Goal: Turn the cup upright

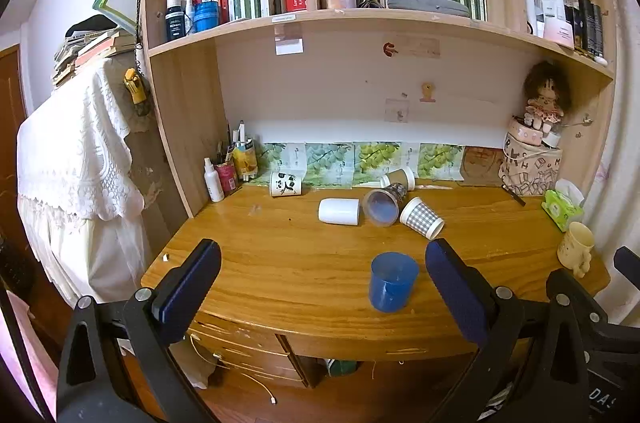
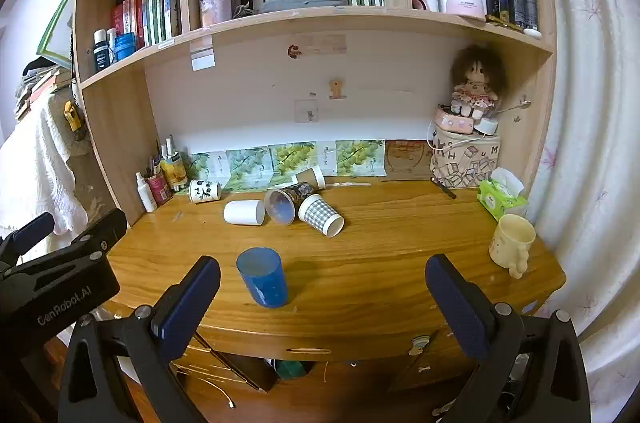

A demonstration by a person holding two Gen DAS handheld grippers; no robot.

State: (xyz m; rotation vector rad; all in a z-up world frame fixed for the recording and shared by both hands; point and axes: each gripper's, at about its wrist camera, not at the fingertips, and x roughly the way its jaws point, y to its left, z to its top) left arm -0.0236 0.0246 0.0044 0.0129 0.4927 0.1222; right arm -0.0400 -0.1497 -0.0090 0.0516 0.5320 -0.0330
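A blue plastic cup (image 1: 393, 281) stands upright near the desk's front edge; it also shows in the right wrist view (image 2: 263, 277). Several cups lie on their sides further back: a white cup (image 1: 339, 211), a dark patterned cup (image 1: 385, 203), a checked paper cup (image 1: 422, 218), a brown paper cup (image 1: 398, 178) and a panda cup (image 1: 285, 183). A cream mug (image 2: 512, 241) stands upright at the right. My left gripper (image 1: 323, 261) is open and empty, in front of the desk. My right gripper (image 2: 322, 277) is open and empty, the blue cup just right of its left finger.
The wooden desk (image 1: 280, 263) has a curved front edge with drawers below. A spray bottle (image 1: 213, 180) and pen holders stand back left. A green tissue pack (image 2: 502, 199) and a patterned box (image 2: 466, 161) with a doll stand back right. Bookshelves hang above.
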